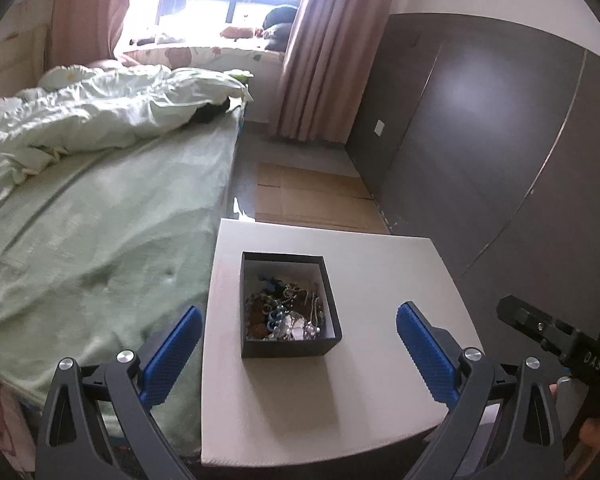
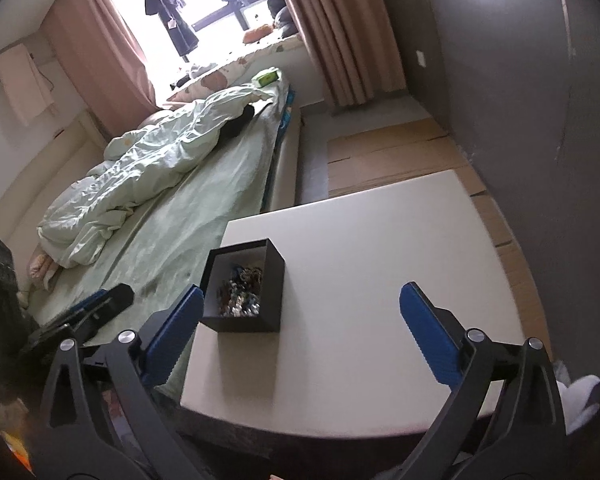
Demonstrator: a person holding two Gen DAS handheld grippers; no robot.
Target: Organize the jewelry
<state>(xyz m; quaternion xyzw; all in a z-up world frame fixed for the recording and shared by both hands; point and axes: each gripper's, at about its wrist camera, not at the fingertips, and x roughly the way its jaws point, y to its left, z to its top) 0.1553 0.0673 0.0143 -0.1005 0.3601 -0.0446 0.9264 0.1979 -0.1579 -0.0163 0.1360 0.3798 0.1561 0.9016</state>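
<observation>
A small black square box [image 1: 290, 342] with white inside walls sits on a flat white square table top [image 1: 380, 392]; the box is open at the top; inside it lies a jumbled pile of jewelry [image 1: 286, 312], with shiny chains, beads and some blue bits all mixed up; from the right wrist view the same box [image 2: 260, 304] stands near the left edge of the table [image 2: 380, 300], and the pile [image 2: 240, 292] shows through its open top.

The left gripper [image 1: 300, 360] has black arms and bumpy blue pads; its fingers [image 1: 172, 360] are spread wide, one on each side of the box in the picture, but up above the table and not touching it; nothing is between them.

The right gripper [image 2: 300, 344] looks the same; its fingers [image 2: 430, 340] are spread wide too, with nothing held; the box is just past its left finger, apart from it; the left gripper [image 2: 96, 308] shows at the left side of this view, over the bed.

A bed with a pale green sheet [image 1: 100, 240] is just beside the table; a crumpled light green blanket [image 1: 100, 112] lies on it; pink curtains [image 1: 332, 48] hang by a bright window; flat brown cardboard [image 1: 312, 200] lies on the floor next to a dark grey wall [image 1: 500, 140].
</observation>
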